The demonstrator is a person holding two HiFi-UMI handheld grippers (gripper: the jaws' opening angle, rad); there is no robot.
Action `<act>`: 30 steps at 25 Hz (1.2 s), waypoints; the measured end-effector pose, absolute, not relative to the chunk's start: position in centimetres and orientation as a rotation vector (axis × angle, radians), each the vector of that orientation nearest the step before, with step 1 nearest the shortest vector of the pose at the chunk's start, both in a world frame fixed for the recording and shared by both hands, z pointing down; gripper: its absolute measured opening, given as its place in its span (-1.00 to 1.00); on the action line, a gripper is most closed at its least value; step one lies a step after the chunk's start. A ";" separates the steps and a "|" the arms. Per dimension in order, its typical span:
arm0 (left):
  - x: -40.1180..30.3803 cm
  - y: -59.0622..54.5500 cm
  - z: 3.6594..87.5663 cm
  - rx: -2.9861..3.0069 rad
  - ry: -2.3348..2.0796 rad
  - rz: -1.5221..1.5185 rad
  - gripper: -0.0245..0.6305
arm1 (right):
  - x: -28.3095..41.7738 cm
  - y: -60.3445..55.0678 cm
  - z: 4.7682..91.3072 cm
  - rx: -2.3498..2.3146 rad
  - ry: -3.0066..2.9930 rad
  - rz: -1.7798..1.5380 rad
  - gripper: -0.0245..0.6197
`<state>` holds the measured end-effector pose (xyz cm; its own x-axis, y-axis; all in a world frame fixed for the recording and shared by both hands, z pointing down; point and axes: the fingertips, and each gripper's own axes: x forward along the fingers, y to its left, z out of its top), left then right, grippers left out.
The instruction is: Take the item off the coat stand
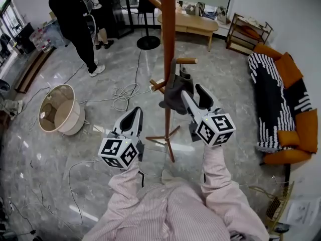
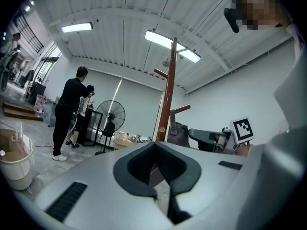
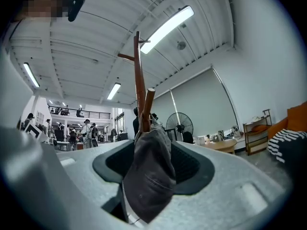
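Observation:
A wooden coat stand (image 1: 168,59) rises straight ahead of me, with a grey cloth item (image 1: 174,95) hanging from a short side peg (image 1: 186,61). My right gripper (image 1: 193,93) is raised to the item with its jaws standing wide on either side of it. In the right gripper view the grey item (image 3: 148,176) hangs loose between the jaws, and dark pad shows on both sides. My left gripper (image 1: 132,116) is held lower and left of the pole, shut and empty. From the left gripper view the stand (image 2: 169,99) and grey item (image 2: 178,134) are ahead.
A person in black (image 1: 75,19) stands at the back left by a floor fan (image 1: 148,34). A pale lampshade (image 1: 57,109) and loose cables (image 1: 123,97) lie on the floor to the left. A sofa (image 1: 281,99) lines the right wall, and a wooden table (image 1: 188,24) stands behind.

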<state>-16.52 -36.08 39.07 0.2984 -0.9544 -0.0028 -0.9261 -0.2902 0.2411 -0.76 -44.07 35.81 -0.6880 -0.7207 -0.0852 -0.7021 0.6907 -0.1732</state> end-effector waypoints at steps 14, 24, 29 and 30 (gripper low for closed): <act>-17.5 -37.2 40.0 2.365 -1.656 -0.168 -0.92 | -3.1 -46.2 36.2 -1.279 2.843 -0.112 -0.35; -18.5 -37.4 39.6 2.399 -1.606 -0.169 -0.92 | -3.3 -46.4 35.9 -1.377 2.806 -0.071 -0.80; -18.5 -37.4 39.4 2.429 -1.563 -0.174 -0.92 | -2.9 -45.8 35.1 -1.422 2.773 -0.038 -0.81; -18.5 -37.4 39.4 2.436 -1.551 -0.174 -0.92 | -2.8 -45.7 35.0 -1.430 2.768 -0.029 -0.81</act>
